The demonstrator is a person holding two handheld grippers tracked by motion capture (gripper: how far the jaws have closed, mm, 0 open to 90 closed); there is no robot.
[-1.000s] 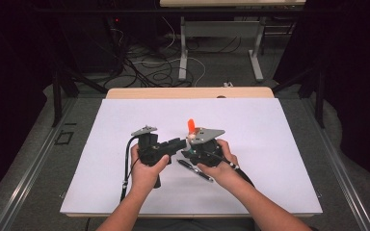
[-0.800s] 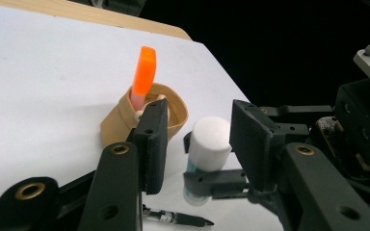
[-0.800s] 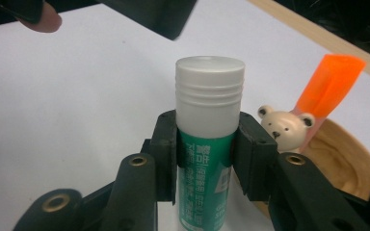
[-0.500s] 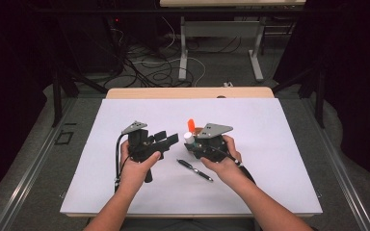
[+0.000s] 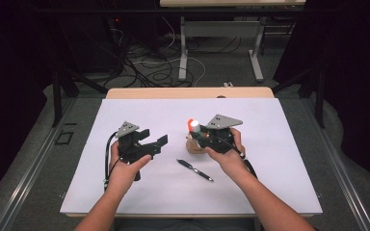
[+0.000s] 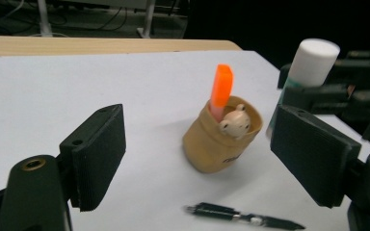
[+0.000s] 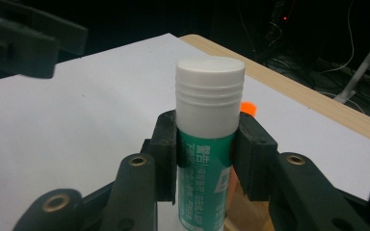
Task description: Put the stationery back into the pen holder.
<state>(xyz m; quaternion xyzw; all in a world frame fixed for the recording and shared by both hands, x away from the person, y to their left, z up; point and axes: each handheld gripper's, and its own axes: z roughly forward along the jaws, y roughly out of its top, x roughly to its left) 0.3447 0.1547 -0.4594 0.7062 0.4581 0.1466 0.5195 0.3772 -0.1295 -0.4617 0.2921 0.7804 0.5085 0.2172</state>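
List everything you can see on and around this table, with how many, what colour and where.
Glue stick: one, green body with white cap, upright between the right gripper's pads, above the cup.
Cup: one, tan, standing mid-table beside the glue stick.
Highlighter: one, orange, upright in the cup.
Small figure: one, cream, at the cup's rim.
Pen: one, black, lying on the table nearer the person than the cup.
Table: one, white top, wooden far edge.
Cables: several, on the floor beyond the table.
Left gripper: one, black, jaws just opened, nothing between them.
Right gripper: one, black, clamped on the glue stick.
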